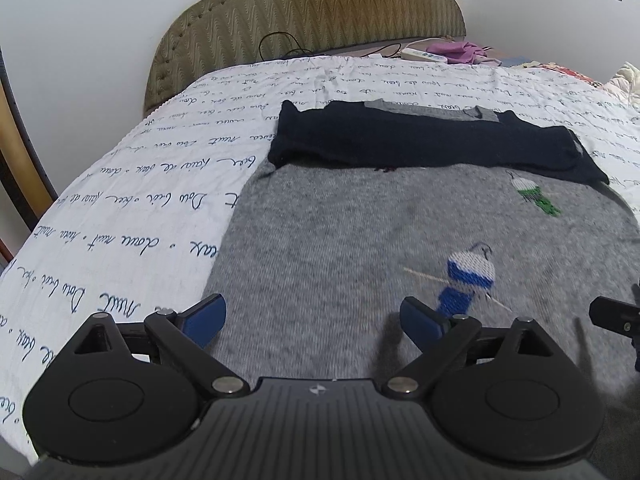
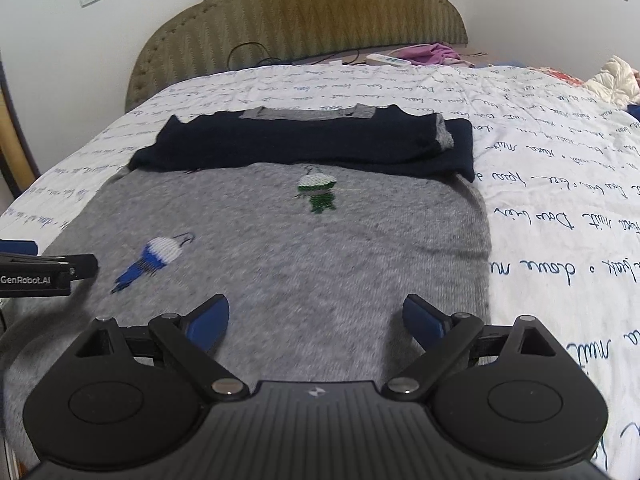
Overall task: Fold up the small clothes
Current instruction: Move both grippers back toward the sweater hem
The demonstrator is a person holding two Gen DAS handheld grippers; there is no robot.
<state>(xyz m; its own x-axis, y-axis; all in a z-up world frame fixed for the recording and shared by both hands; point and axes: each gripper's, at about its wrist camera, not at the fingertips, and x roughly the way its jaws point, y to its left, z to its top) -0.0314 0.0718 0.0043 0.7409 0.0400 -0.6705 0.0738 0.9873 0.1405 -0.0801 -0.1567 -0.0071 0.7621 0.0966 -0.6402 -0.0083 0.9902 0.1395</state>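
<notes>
My left claw (image 1: 313, 322) is spread wide, its two blue-padded fingers (image 1: 204, 320) far apart and holding nothing. It hovers over the near part of a grey sweater (image 1: 340, 224), close to the cloth; whether the fingers touch it I cannot tell. My right claw (image 2: 316, 320) is just as wide, also empty, above the same sweater nearer its right edge. In the right wrist view the left claw shows at the far left border as a black body with white lettering.

The grey sweater lies flat on the bed, front up. Two small knitted figures are on it: a blue and white one (image 1: 466, 280) just beyond my left claw, and a green and white one (image 2: 318, 192) farther up. Both dark navy sleeves (image 1: 420, 140) are folded across the chest, forming a band from side to side, with the grey collar (image 2: 308, 113) showing beyond them.

Under the sweater is a white sheet (image 1: 120, 216) printed with blue handwriting. Beyond it stands a padded olive headboard (image 1: 320, 8). Near the headboard lie a black cable (image 1: 280, 42), a white power strip (image 2: 390, 59) and a crumpled purple cloth (image 2: 434, 54), all well apart from the sweater.
</notes>
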